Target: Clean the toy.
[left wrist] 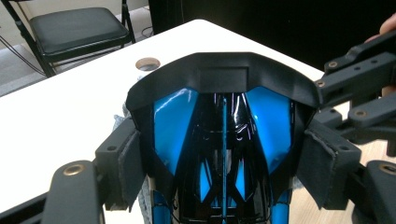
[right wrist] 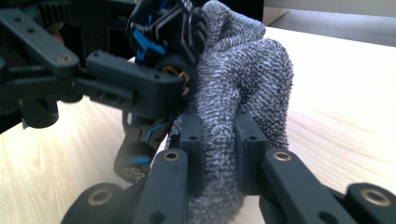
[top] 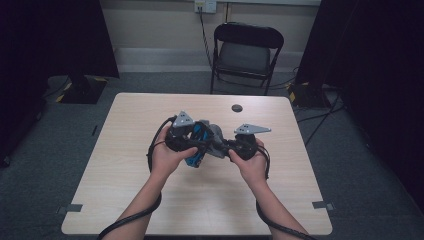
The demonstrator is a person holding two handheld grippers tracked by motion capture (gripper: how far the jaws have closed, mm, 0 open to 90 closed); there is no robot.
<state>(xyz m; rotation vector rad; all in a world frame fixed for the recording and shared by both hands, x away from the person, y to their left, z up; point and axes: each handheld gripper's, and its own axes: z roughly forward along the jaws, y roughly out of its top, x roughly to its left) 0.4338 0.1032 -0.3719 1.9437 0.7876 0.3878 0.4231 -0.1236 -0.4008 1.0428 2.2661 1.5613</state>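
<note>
High view: above mid-table [top: 150,107], left gripper [top: 192,142] clamped on glossy blue-and-black toy car [top: 198,145], right gripper [top: 227,146] pinched shut on grey knitted cloth [top: 216,136] against the car.

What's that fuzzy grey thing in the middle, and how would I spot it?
Start at the wooden table, then look between the person's two hands. There the right gripper pinches a grey knitted cloth against a blue-and-black toy car. It is the soft, woolly item among hard, shiny plastic.
</note>
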